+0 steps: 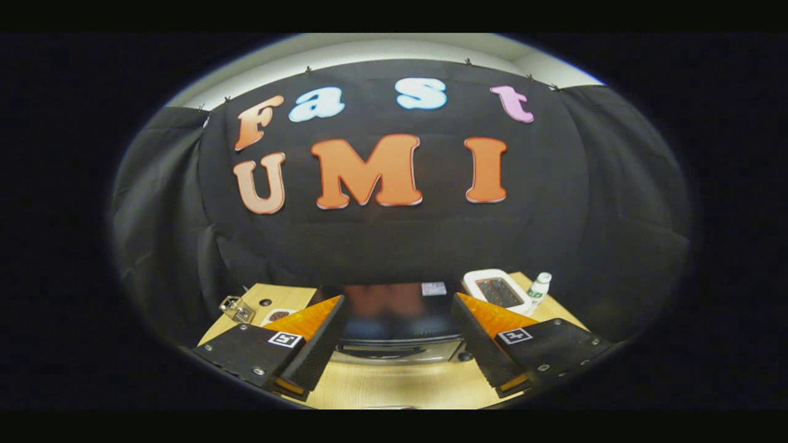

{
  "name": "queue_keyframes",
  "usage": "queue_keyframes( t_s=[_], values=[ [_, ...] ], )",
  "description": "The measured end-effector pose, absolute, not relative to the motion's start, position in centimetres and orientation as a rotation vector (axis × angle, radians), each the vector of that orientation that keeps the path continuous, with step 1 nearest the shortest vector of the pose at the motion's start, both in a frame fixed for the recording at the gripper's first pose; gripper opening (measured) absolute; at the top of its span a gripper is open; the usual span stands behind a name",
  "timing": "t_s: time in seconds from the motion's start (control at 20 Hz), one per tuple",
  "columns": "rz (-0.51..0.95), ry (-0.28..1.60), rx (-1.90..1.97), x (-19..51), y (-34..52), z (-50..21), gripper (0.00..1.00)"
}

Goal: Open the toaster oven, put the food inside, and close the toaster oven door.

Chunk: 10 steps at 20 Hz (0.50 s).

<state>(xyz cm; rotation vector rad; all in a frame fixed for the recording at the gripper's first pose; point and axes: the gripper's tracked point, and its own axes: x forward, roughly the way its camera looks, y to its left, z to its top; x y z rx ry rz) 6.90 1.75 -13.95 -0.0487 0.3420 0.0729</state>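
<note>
The toaster oven [394, 320] stands on the wooden table [394, 384] just ahead of me, seen from above. Its glossy dark top lies between my fingers, and its silver front with the handle [394, 352] faces me. The door looks shut. My gripper [399, 299] hangs above the oven, open wide, with nothing between the fingers. Left of the oven, partly hidden behind my left finger [308, 335], sits a small white plate with something brown on it [277, 315], probably the food.
A white pop-up toaster [495, 290] stands behind the oven on the right, with a small white bottle [538, 288] beside it. A small clear object [236, 309] lies at the table's far left corner. Black cloth walls close in behind and beside the table.
</note>
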Motion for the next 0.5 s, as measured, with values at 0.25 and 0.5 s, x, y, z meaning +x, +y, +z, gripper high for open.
queue_keyframes(
  t_s=[0.25,0.5],
  values=[
    [0.071,0.22,-0.033,5.3,1.6,-4.1,0.99],
    [0.088,0.138,-0.016,2.0,2.2,1.6,0.99]
  ],
)
